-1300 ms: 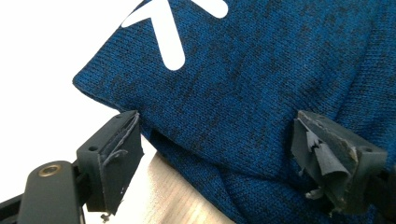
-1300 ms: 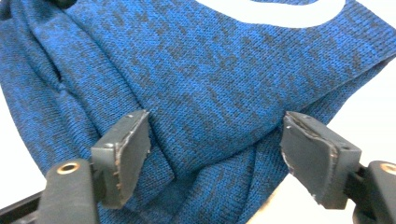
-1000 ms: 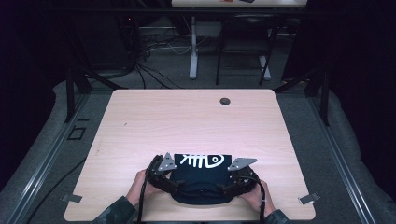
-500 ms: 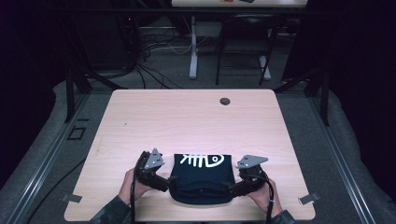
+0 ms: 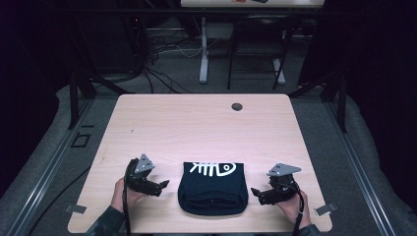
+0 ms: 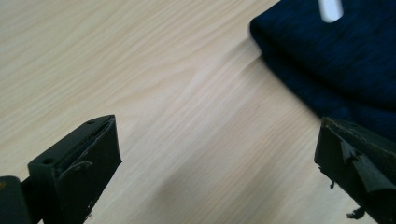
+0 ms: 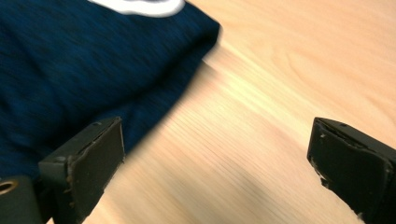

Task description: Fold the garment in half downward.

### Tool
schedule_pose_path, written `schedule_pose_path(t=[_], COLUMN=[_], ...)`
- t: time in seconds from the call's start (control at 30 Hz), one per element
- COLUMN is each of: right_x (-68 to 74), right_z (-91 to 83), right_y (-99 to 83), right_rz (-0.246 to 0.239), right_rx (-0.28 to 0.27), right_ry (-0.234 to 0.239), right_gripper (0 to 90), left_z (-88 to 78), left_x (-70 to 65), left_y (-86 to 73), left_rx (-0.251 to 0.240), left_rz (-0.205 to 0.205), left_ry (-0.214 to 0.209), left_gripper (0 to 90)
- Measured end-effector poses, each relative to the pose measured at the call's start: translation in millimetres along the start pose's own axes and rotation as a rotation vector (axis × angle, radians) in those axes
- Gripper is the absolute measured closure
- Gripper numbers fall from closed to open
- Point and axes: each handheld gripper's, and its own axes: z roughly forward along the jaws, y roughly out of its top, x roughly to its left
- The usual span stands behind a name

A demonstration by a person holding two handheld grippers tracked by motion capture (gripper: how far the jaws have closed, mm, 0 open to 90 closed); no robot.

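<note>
One folded navy shirt on my table, flanked by two grippers, left gripper and right gripper, both jaws spread, empty.

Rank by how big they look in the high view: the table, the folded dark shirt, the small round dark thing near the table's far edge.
1. table
2. folded dark shirt
3. small round dark thing

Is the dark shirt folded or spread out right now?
Folded: the dark shirt lies as a compact rectangle with layered edges, both grippers open beside it.
</note>
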Motion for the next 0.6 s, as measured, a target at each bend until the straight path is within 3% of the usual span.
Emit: schedule_pose_path(t=[0.23,0.43,0.6], right_x=[-18.3,-24.8,-26.3], right_z=[11.6,18.9,20.8], right_y=[-15.5,-22.7,-24.6], right_rz=[0.042,0.055,0.056], right_rx=[0.045,0.071,0.052], right_ry=[-0.022,-0.032,-0.041], right_gripper=[3.4,2.8,1.8], left_z=[11.5,18.5,20.0], left_x=[12.4,16.5,18.3], left_y=[-9.6,-13.3,-14.3], left_rx=[0.053,0.088,0.072], left_rz=[-0.043,-0.058,-0.071], left_ry=[-0.006,-0.017,-0.018], left_gripper=[0.2,0.2,0.1])
